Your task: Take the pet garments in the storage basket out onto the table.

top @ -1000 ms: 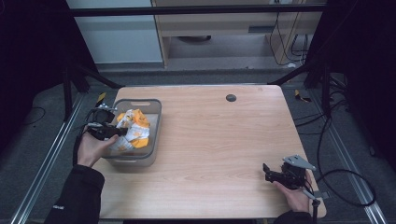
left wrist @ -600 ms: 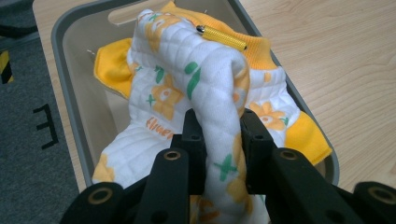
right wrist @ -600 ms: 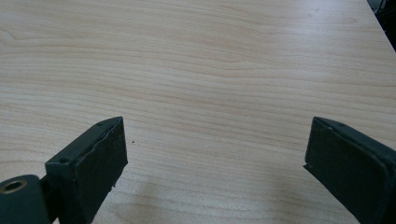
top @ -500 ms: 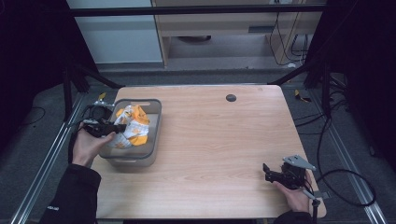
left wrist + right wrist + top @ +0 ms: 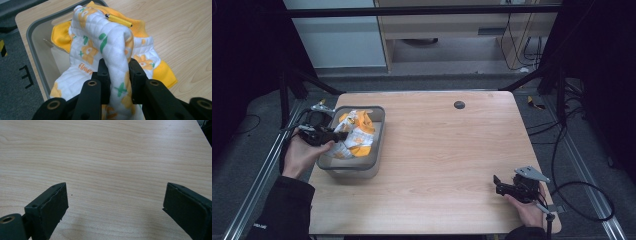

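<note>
A white quilted garment with orange trim and flower prints hangs bunched over the grey bin at the table's left. My left gripper is shut on a fold of this garment, holding it up above the bin. A yellow metal pin shows at the top of the bunched cloth. Near the table's front right corner my right gripper rests low over the bare wood, and its jaws stand wide apart with nothing between its fingertips.
The wooden table has a small dark round hole near its far edge. Metal rails run along the floor on both sides. A cable trails from the right gripper off the table's right side.
My left gripper has risen with the garment, pulling more of the cloth up out of the bin. The right gripper has stayed where it was.
</note>
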Available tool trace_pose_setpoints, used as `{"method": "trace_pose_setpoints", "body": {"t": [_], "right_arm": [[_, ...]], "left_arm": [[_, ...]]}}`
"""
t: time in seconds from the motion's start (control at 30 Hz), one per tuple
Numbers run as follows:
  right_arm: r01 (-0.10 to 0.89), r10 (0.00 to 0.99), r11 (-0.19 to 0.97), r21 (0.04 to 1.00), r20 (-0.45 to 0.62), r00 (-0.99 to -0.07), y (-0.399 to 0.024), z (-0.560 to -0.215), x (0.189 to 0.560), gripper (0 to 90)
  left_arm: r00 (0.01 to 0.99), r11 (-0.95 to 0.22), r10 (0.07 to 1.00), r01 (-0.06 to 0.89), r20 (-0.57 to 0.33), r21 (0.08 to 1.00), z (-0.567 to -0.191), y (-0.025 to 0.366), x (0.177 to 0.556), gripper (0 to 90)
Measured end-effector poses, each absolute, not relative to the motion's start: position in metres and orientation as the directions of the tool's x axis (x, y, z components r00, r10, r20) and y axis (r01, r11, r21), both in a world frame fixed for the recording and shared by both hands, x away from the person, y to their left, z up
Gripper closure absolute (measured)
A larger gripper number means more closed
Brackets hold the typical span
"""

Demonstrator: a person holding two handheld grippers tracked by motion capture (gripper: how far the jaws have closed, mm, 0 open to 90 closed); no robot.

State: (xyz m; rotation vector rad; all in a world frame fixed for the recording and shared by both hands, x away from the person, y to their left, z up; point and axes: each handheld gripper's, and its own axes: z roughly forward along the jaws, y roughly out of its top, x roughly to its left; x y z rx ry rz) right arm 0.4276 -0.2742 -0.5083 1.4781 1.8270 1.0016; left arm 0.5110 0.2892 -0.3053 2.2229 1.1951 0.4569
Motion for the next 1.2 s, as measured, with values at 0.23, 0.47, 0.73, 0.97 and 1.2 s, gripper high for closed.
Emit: {"method": "trace_pose_setpoints", "body": {"t": [0.23, 0.47, 0.73, 0.97, 1.2], "right_arm": [[0.541, 0.975, 0.103, 0.834, 0.022, -0.22, -0.274, -0.508, 0.428, 6.0], [0.541, 0.975, 0.104, 0.835, 0.022, -0.221, -0.274, -0.508, 0.428, 6.1], [0.543, 0.975, 0.105, 0.833, 0.021, -0.22, -0.274, -0.508, 0.428, 6.2], [0.544, 0.975, 0.107, 0.832, 0.019, -0.221, -0.274, -0.508, 0.428, 6.2], [0.544, 0.975, 0.106, 0.833, 0.02, -0.222, -0.274, -0.508, 0.428, 6.2]], "left_arm": [[0.575, -0.461, 0.818, 0.623, 0.03, 0.632, -0.295, 0.283, 0.506, 75.1], [0.607, -0.494, 0.793, 0.595, 0.049, 0.634, -0.284, 0.271, 0.501, 75.1], [0.641, -0.528, 0.765, 0.571, 0.061, 0.629, -0.274, 0.257, 0.498, 75.1], [0.662, -0.546, 0.746, 0.551, 0.068, 0.63, -0.268, 0.246, 0.496, 75.1], [0.688, -0.577, 0.721, 0.531, 0.08, 0.621, -0.265, 0.231, 0.495, 75.1]]}}
